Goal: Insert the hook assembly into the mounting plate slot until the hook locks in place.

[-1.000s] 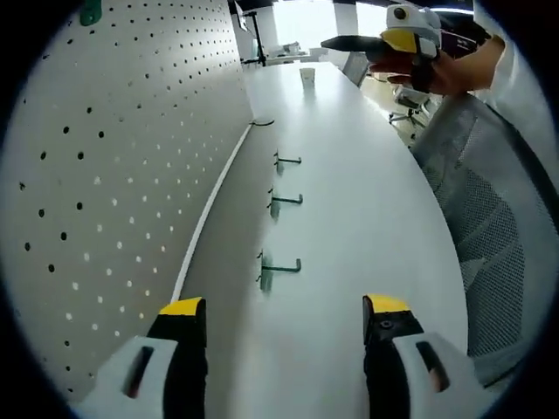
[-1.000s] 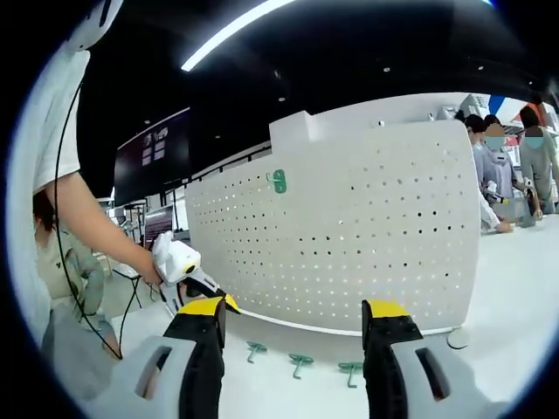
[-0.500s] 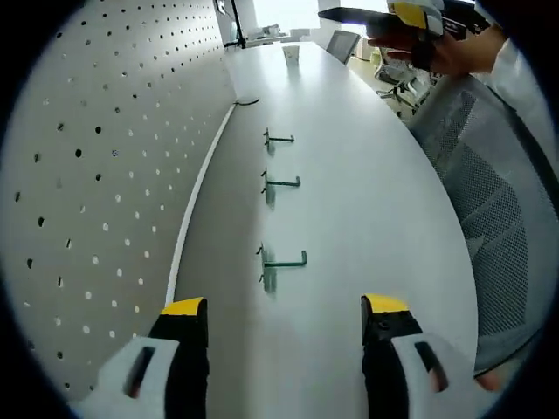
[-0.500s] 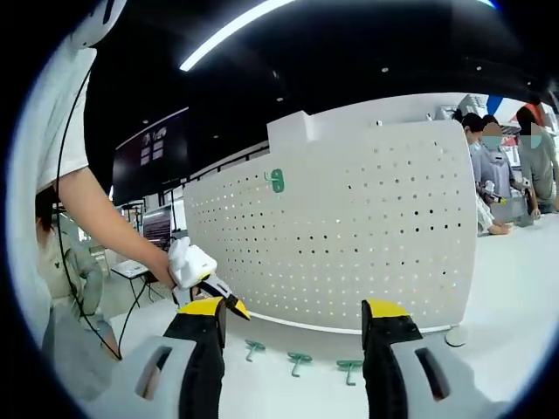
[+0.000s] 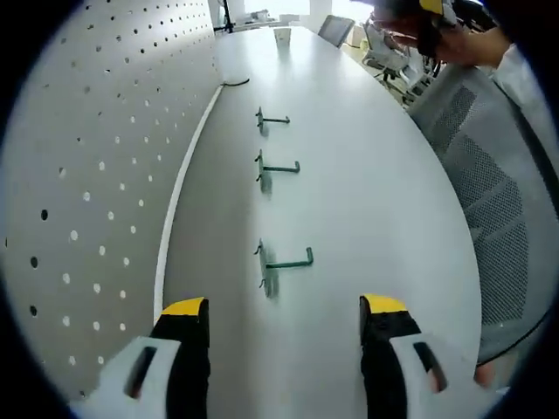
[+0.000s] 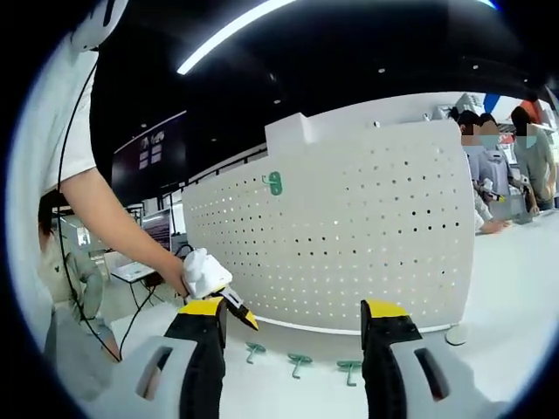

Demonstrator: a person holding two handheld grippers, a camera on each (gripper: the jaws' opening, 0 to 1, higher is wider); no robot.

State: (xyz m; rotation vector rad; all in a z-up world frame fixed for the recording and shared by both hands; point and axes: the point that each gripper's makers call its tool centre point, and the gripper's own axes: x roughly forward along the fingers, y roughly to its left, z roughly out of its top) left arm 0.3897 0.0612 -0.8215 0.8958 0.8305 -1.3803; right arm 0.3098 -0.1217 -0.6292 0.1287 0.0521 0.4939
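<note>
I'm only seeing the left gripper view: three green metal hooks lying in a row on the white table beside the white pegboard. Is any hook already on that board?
Observer: Yes. The right gripper view shows one green hook plate mounted high on the white perforated pegboard, towards its left side.
Operator: Where is my left gripper relative to the loose hooks?
Observer: The left gripper is at the left end of the row, above the leftmost green hook and not touching it.
Operator: And the right gripper?
Observer: The right gripper is open and empty, held back from the table and facing the front of the board.
</note>
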